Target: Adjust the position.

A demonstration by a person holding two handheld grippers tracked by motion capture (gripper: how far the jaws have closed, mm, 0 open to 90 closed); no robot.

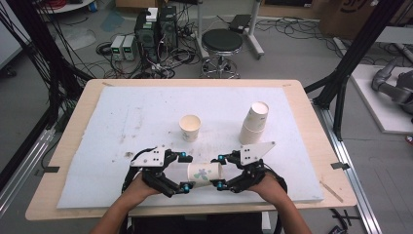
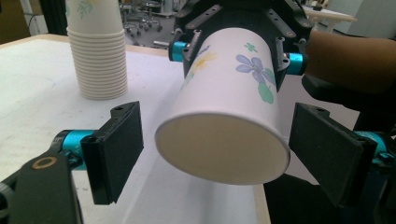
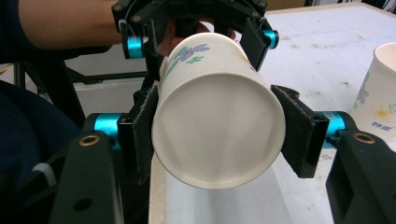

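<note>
White paper with blue and yellow flowers makes up the cup [image 1: 204, 173], which is held on its side just above the near edge of the worktop [image 1: 78, 126]. It is squeezed at one end by the right hand-held gripper [image 3: 217, 130], whose jaws are closed on it. The left hand-held gripper [image 2: 217, 154] is held open around the other end, and its pads [image 2: 119, 149] are not touching the cup.

The cup could be crushed if the right jaws are pressed harder, because paper is soft. It could be knocked loose if the left pads are closed off-centre. If it is dropped, it could roll off the near edge.

Open room is seen on the white mat [image 1: 122, 112] to the left. A single cup [image 1: 190, 127] and a stack of cups [image 1: 254, 123] stand farther back, well apart.
</note>
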